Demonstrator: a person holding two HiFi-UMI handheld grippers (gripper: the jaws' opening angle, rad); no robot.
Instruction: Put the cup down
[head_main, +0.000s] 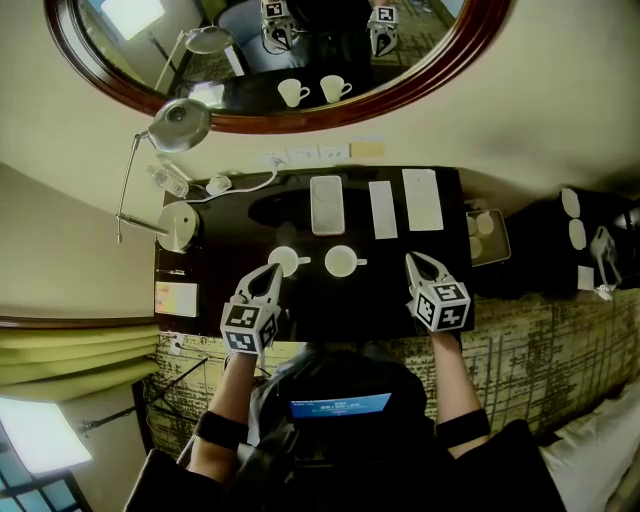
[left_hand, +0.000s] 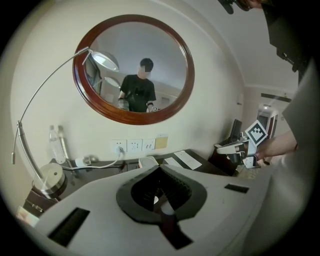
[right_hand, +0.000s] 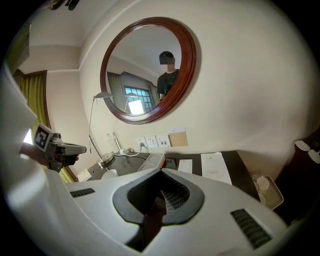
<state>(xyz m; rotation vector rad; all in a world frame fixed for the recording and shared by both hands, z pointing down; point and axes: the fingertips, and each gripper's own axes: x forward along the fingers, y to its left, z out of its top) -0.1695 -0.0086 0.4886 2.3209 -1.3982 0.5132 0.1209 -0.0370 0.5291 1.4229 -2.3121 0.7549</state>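
Mirror (head_main: 300, 123): round, dark wooden frame; hangs on the wall above the desk; it reflects two cups and both of your grippers.
Desk (head_main: 360, 310): dark top, set against the wall, directly in front of you.
Lamp (head_main: 180, 125): thin arched arm; round head raised over the desk's left end; round base on the desk's left corner.
Left gripper (head_main: 270, 272): your jaws are closed together with nothing clamped between them; the tips point at the left cup from just beside it; you cannot tell from any view whether they touch it.
Right gripper (head_main: 414, 262): jaws closed and empty; it hovers to the right of the right cup, apart from it.
Paper sheets (head_main: 421, 198): two white sheets lying flat side by side at the desk's back right.
Tray (head_main: 327, 204): pale, rectangular; lies left of the sheets.
Left cup (head_main: 284, 261): white; upright on the desk; handle to the right.
Right cup (head_main: 341, 261): white; upright on the desk near the left cup; handle to the right.
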